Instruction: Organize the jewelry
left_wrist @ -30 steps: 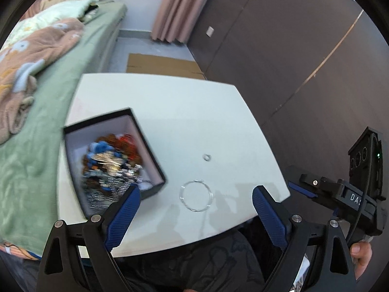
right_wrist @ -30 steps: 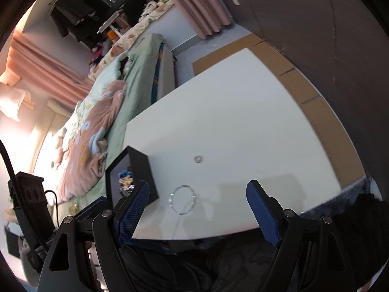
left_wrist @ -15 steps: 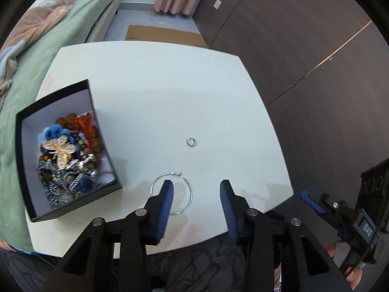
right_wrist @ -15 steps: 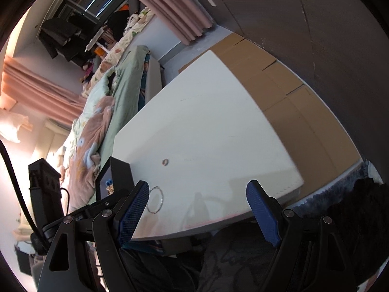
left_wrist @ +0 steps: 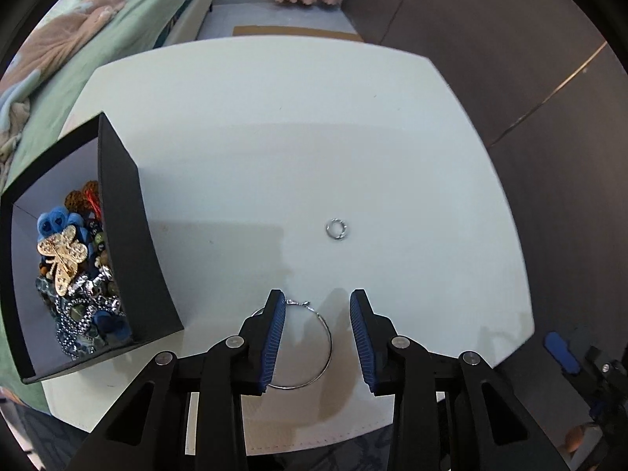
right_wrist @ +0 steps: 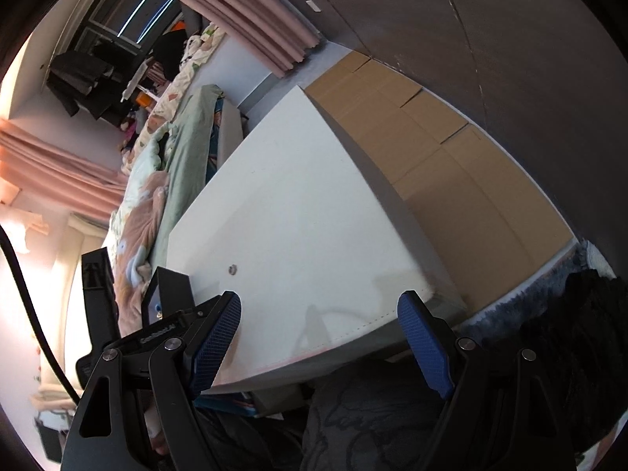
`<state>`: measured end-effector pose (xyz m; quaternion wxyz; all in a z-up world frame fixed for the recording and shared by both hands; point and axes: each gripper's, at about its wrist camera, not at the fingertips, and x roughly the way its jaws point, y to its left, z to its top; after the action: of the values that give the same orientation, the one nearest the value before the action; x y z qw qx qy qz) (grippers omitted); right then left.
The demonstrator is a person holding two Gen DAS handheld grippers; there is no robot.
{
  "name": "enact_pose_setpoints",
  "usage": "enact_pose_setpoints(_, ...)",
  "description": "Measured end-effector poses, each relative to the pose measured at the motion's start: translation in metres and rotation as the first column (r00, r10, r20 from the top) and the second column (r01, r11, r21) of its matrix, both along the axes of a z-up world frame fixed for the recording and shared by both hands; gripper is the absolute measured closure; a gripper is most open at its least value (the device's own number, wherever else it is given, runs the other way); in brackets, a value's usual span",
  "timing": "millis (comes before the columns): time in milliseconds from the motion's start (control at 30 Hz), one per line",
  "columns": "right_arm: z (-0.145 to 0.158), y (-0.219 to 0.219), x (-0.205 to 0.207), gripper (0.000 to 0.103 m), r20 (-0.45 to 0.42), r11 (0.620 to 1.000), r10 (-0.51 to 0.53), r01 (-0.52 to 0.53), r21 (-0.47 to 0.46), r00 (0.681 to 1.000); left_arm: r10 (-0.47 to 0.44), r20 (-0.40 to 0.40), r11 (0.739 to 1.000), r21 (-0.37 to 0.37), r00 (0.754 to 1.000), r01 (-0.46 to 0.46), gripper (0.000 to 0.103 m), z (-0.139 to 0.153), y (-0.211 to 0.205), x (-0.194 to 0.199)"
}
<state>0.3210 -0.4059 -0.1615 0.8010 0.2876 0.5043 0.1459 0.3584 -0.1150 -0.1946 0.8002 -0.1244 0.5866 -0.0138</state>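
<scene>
A thin silver hoop earring [left_wrist: 327, 343] lies on the white table [left_wrist: 274, 137] near its front edge. My left gripper [left_wrist: 318, 316] is low over it, half open, with the hoop between its blue pads; the left pad [left_wrist: 274, 333] covers the hoop's left side. A small silver ring [left_wrist: 336, 229] lies further back and shows in the right wrist view [right_wrist: 233, 269]. A black box [left_wrist: 125, 235] at the left holds several pieces of jewelry, with a gold butterfly brooch [left_wrist: 62, 253] on top. My right gripper [right_wrist: 318, 337] is open and empty, held off the table's near right corner.
A bed with a green cover [left_wrist: 117, 11] runs along the table's left side. Flat cardboard [right_wrist: 431, 157] lies on the floor between the table and a dark wall. The left gripper's body [right_wrist: 157, 337] and the box [right_wrist: 172, 290] show at the left of the right wrist view.
My left gripper has moved down and forward onto the hoop earring and its jaws have narrowed around it. The right gripper has swung away to the right, staying open.
</scene>
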Motion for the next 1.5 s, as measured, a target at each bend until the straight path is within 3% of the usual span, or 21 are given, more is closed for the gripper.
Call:
enact_pose_setpoints(400,-0.011,-0.006,0.002,0.02,-0.027,1.0,-0.013,0.013,0.015,1.0,0.022,-0.025,0.998,0.062,0.999,-0.021,0.075,-0.003,-0.006,0.022)
enact_pose_setpoints(567,-0.012,-0.01,0.0,0.02,-0.032,0.999,-0.028,0.029,0.015,0.999,0.019,-0.018,0.993,0.119,1.0,-0.017,0.093,-0.002,-0.005,0.024)
enact_pose_setpoints(667,-0.011,-0.011,0.0,0.02,-0.035,0.999,-0.032,0.032,0.014,0.999,-0.003,-0.019,0.996,0.092,1.0,0.004,0.1,-0.002,-0.001,0.025)
enact_pose_setpoints(833,-0.012,-0.011,0.0,0.02,-0.038,0.999,-0.031,0.031,0.009,0.999,-0.027,-0.003,0.999,0.043,1.0,0.027,0.101,0.001,0.001,0.021)
enact_pose_setpoints(1167,-0.01,0.003,0.006,0.02,-0.04,1.0,-0.01,0.01,-0.003,0.999,-0.01,0.127,1.0,-0.025,0.992,0.013,0.103,0.047,0.028,0.008)
enact_pose_setpoints(1500,0.0,0.041,0.018,0.021,-0.017,0.998,0.061,-0.061,-0.017,0.998,-0.025,0.189,0.998,-0.059,0.982,0.037,0.103,0.072,0.041,0.0)
